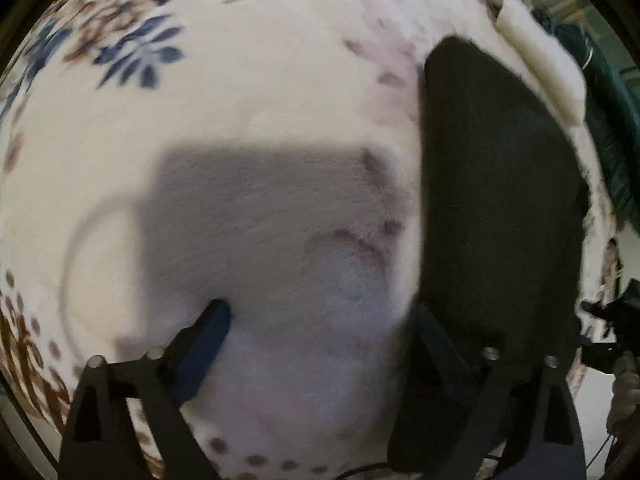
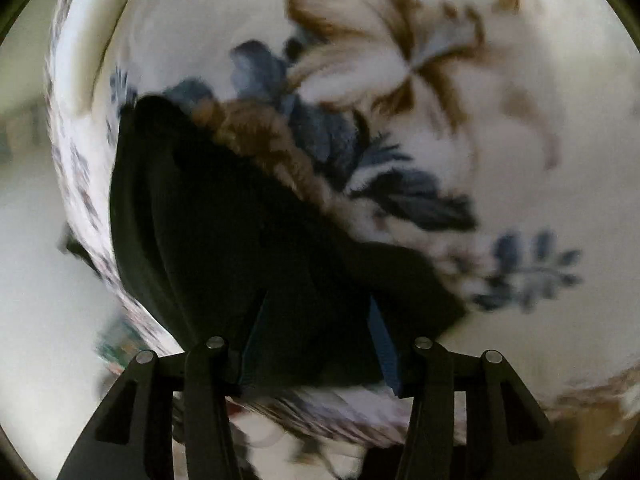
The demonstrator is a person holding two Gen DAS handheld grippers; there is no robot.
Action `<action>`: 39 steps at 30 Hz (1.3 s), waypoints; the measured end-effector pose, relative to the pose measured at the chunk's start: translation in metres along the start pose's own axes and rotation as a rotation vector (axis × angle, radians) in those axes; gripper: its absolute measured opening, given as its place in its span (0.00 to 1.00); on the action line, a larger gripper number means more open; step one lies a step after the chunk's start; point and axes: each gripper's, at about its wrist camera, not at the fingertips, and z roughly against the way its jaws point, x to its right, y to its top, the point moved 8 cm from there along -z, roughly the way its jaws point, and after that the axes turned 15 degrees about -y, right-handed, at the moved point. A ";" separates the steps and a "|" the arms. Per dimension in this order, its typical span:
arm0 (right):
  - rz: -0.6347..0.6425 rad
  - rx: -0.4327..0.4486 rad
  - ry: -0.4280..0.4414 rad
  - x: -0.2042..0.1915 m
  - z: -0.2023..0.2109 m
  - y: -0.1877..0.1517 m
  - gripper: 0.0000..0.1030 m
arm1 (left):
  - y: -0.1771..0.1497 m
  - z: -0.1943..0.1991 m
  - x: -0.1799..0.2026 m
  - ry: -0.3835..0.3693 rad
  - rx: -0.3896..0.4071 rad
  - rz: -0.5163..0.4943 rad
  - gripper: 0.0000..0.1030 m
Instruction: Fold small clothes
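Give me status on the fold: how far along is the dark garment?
Done: hard to confirm; both views are blurred. The dark garment lies on the floral blanket with smooth edges, possibly folded once already.
In hand: the right gripper has the garment between its jaws, which stand apart. The left gripper is open, one finger at the garment's edge.
Left: any further fold and setting it down.

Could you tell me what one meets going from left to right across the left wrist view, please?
Blue and brown flower print on the white blanket → grey shadow → black garment → white blanket's folded edge → dark green fabric.
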 end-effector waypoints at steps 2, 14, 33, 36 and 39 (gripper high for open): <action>-0.021 0.059 0.062 -0.003 -0.002 -0.002 0.10 | 0.001 -0.003 0.001 0.016 -0.012 -0.003 0.97; -0.081 0.097 -0.073 0.058 0.020 -0.041 0.45 | 0.005 -0.003 0.001 0.003 -0.017 0.006 0.97; -0.108 0.000 0.513 0.055 -0.044 -0.010 0.39 | 0.012 0.021 -0.002 -0.138 0.069 0.128 0.97; -0.057 0.117 0.325 0.067 -0.005 -0.008 0.47 | 0.027 0.034 0.010 -0.158 0.113 0.103 0.97; 0.073 0.259 0.180 0.062 0.051 0.008 0.50 | 0.054 0.040 0.031 -0.180 0.151 0.047 0.97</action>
